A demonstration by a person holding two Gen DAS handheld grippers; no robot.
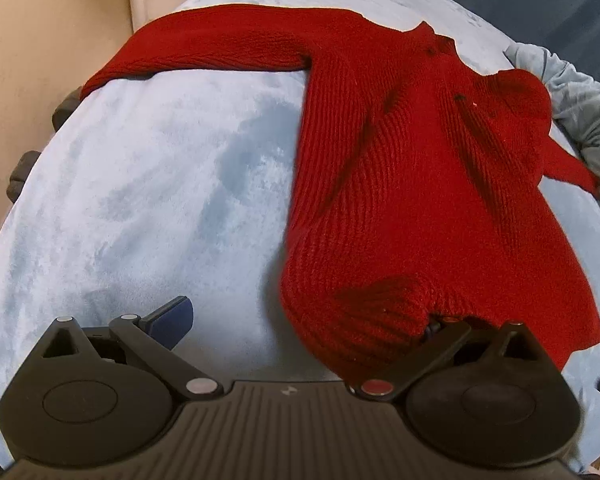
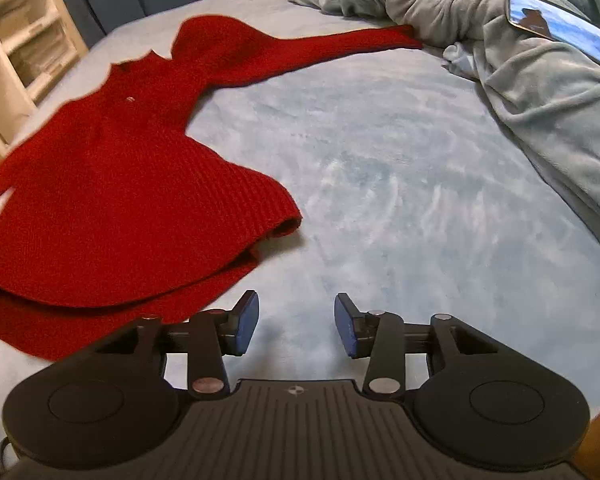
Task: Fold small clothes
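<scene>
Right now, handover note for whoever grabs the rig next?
Left gripper: open, wide; its right finger is hidden under the hem of the red sweater, grip not visible.
Right gripper: open, empty, over bare blue blanket just right of the hem.
The sweater lies flat on the blanket, both sleeves spread out; the right sleeve tip reaches the bunched grey blanket, which has a phone on it.
Done: sweater laid out. No fold visible yet.
Left: fold sleeves in, then fold the body.
</scene>
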